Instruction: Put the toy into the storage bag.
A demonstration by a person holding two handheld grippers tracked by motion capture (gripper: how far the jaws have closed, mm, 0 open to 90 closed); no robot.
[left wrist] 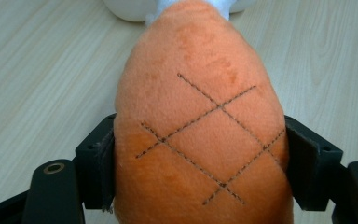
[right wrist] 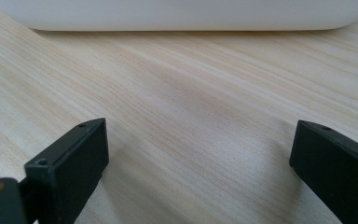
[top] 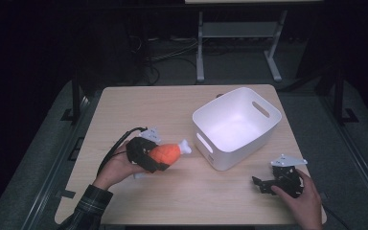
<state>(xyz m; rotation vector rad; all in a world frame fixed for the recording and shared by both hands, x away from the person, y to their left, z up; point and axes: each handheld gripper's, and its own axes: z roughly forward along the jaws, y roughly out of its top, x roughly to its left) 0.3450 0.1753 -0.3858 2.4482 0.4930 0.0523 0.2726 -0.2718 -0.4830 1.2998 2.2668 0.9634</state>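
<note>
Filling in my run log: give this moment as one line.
left gripper: shut on plush drumstick | right gripper: open, idle on table | white bin: empty

Black two-jawed tools point(top: 157, 159), trailing black cable point(top: 112, 149), plaid sleeve point(top: 88, 205).

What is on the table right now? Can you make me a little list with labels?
toy: orange plush drumstick with a white bone end, stitched with crossed lines
toy holder: left gripper, fingers pressed on both sides of the toy
bin: white plastic bin with handle slots, nothing seen inside
right gripper: open, nothing between its fingers, low over the table
table: light wooden table
toy position: left of the bin, bone end pointing at it
</note>
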